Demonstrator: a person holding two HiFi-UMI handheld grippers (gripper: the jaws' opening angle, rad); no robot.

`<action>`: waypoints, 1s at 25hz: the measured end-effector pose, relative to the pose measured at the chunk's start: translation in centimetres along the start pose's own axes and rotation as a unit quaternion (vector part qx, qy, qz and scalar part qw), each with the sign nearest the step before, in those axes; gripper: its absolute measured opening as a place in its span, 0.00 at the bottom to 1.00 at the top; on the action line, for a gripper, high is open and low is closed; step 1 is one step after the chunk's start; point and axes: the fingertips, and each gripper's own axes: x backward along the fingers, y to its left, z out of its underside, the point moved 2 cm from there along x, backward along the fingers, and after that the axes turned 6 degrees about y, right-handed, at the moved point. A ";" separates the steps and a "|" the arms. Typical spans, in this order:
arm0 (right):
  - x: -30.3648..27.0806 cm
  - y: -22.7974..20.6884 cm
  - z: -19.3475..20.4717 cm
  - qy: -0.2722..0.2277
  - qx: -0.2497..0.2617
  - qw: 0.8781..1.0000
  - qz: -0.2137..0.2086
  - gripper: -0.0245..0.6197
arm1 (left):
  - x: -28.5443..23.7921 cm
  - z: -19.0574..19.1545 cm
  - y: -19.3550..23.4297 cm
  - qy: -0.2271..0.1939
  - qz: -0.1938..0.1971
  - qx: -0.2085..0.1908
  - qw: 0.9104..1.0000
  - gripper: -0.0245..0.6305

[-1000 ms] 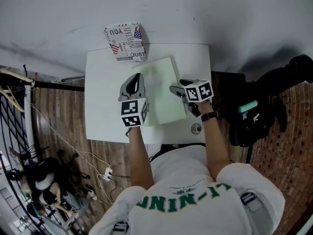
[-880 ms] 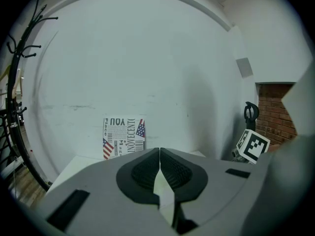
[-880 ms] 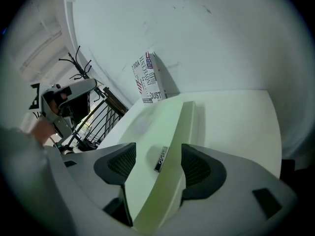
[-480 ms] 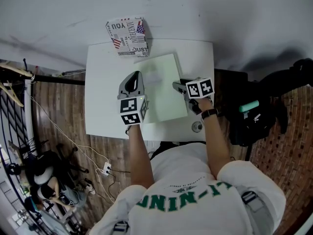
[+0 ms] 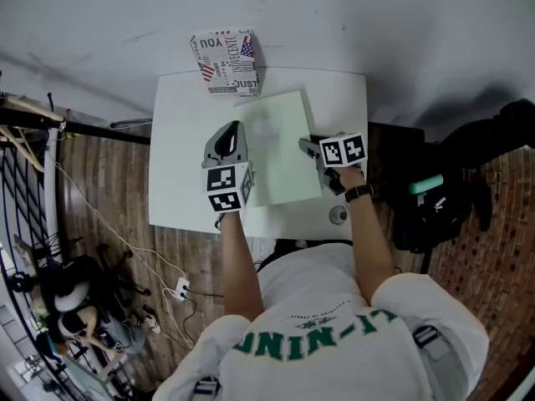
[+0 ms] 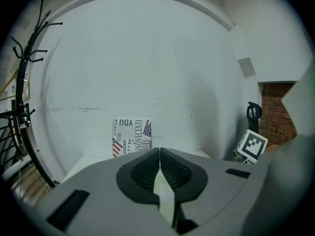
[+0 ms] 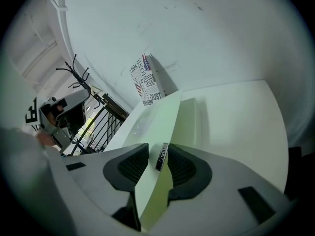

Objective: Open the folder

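**Folder flat on the table, right gripper on its edge**

The pale green folder [image 5: 280,144] lies closed and flat on the white table [image 5: 180,140], right of the table's middle, with its far left corner near a printed box. In the right gripper view its right edge [image 7: 162,117] runs straight in between the pads, and a small dark tab [image 7: 161,156] with lettering sits on that edge.

The right gripper [image 5: 308,146] comes in from the right at the folder's right edge, pointing leftward and tilted down. Its jaws have just been closing and now stand narrow [image 7: 158,151], with the folder's edge and the dark tab caught between the two ribbed pads, one pad against each side.

The left gripper [image 5: 227,136] is at the folder's left edge, pointing toward the far side of the table. Its jaws are together [image 6: 160,154], tips meeting, and they hold nothing; a sliver of green folder shows below them through the gap further back.

The printed box [image 5: 227,61], covered in words and a flag pattern, stands at the far edge of the table against the white wall. A small round thing [image 5: 337,215] sits on the table's near right corner, just beside the person's right wrist.
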 end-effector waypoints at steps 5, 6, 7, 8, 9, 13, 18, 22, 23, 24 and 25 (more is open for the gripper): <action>1.0 1.3 -0.5 -0.019 0.006 1.000 0.002 0.23 | 1.7 -0.2 0.5 -0.010 -0.006 0.001 1.000 0.06; 1.2 1.6 -0.7 -0.021 0.009 1.000 0.004 0.22 | 2.1 -0.2 0.6 -0.012 -0.007 0.002 1.000 0.06; 1.3 1.9 -0.8 -0.024 0.012 1.000 0.006 0.22 | 2.4 -0.2 0.8 -0.014 -0.008 0.003 1.000 0.06; 1.4 2.2 -0.9 -0.026 0.015 1.000 0.008 0.22 | 2.7 -0.3 1.0 -0.016 -0.008 0.006 1.000 0.06; 1.5 2.6 -1.0 -0.028 0.018 0.999 0.010 0.22 | 3.1 -0.3 1.2 -0.020 -0.008 0.010 1.000 0.06; 2.1 4.0 -1.4 -0.041 0.027 0.999 0.016 0.22 | 4.7 -0.5 2.0 -0.034 -0.008 0.022 0.999 0.06; 2.6 5.8 -1.9 -0.060 0.033 0.997 0.022 0.22 | 6.6 -0.6 3.2 -0.043 -0.015 0.021 0.999 0.07; 3.0 7.4 -2.4 -0.074 0.040 0.996 0.025 0.22 | 8.0 -0.5 4.2 -0.050 -0.020 0.021 0.998 0.07; 3.1 7.9 -2.6 -0.079 0.042 0.996 0.024 0.22 | 8.4 -0.5 4.5 -0.051 -0.021 0.021 0.998 0.07; 3.1 8.4 -2.8 -0.084 0.044 0.995 0.024 0.22 | 8.6 -0.5 4.9 -0.053 -0.022 0.021 0.998 0.07; 3.1 9.0 -3.1 -0.088 0.046 0.995 0.023 0.22 | 8.8 -0.5 5.2 -0.055 -0.023 0.022 0.998 0.07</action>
